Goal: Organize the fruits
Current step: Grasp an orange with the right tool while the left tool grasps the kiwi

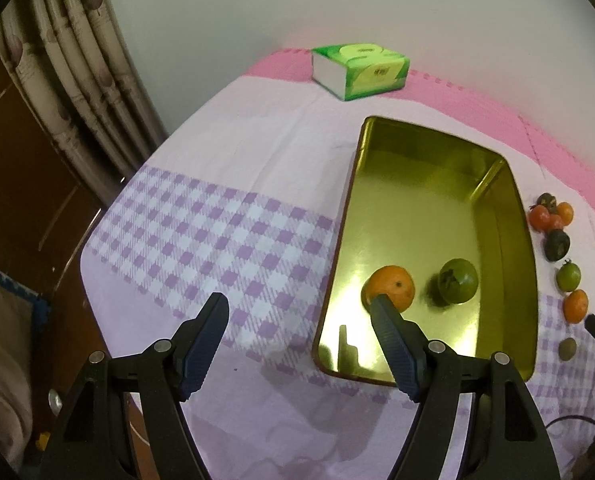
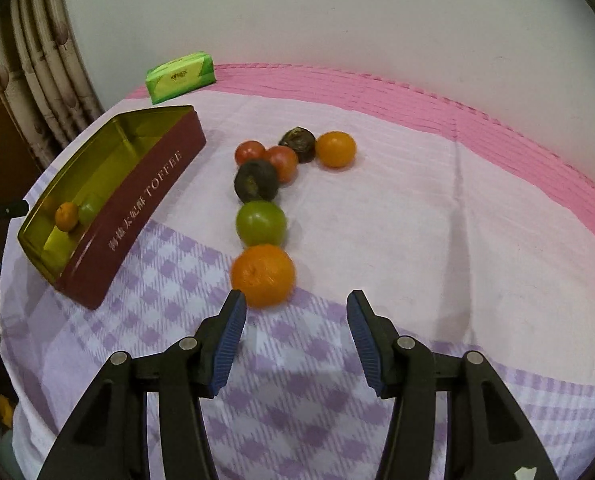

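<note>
While our right tongs hang spread and empty just short of the nearest round orange mandarin, our left tongs gape unloaded — the gold-lined toffee tin holds two fruits already.

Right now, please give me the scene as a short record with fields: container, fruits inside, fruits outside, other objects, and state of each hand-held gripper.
container: open toffee tin, gold inside, on checked cloth
fruits inside: one orange, one green fruit
fruits outside: row beside tin; nearest is large orange, then green fruit
other objects: green tissue pack
left hand-held gripper: open, empty
right hand-held gripper: open, empty, near large orange
</note>
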{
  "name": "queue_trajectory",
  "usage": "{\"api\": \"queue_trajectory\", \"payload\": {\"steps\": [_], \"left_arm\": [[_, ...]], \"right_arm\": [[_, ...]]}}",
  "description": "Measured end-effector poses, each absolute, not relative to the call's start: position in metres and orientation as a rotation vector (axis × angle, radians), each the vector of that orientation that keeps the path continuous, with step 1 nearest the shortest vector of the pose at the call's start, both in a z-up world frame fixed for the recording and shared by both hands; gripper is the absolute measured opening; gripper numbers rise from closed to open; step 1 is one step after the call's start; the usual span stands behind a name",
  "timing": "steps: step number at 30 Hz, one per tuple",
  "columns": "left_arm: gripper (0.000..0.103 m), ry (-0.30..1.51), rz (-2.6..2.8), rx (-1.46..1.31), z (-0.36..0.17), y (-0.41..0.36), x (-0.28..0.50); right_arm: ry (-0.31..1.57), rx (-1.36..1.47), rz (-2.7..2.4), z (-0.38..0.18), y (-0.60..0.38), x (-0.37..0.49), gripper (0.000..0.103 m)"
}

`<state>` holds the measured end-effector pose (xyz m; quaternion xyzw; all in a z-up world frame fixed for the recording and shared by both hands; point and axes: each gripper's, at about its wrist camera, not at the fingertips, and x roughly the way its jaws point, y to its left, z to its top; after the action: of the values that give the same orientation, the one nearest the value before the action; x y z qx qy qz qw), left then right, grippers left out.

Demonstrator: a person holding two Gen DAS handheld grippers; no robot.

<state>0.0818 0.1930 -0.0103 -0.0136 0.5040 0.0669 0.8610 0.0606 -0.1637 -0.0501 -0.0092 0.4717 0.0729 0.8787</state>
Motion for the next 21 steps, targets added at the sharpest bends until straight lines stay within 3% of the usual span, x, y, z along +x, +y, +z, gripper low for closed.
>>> {"api": "queue_trajectory", "payload": {"steps": [9,11,21], "left_arm": [[0.074,1.021,0.114,-0.008,-0.003,0.18,0.078],[0.074,1.021,0.086,0.004,-0.001,0.171,0.077],[0.074,1.042,-0.186,0.092,0.002,0.074,0.063]], "right_arm": [[1.031,0.023,0.192,-0.067,-0.15,0.086,0.049],[1.05,0.02,0.204,-0.072,-0.147,0.089,0.039],[0.964,-0.031,0.01,-0.074,-0.186,0.089,0.037]]}}
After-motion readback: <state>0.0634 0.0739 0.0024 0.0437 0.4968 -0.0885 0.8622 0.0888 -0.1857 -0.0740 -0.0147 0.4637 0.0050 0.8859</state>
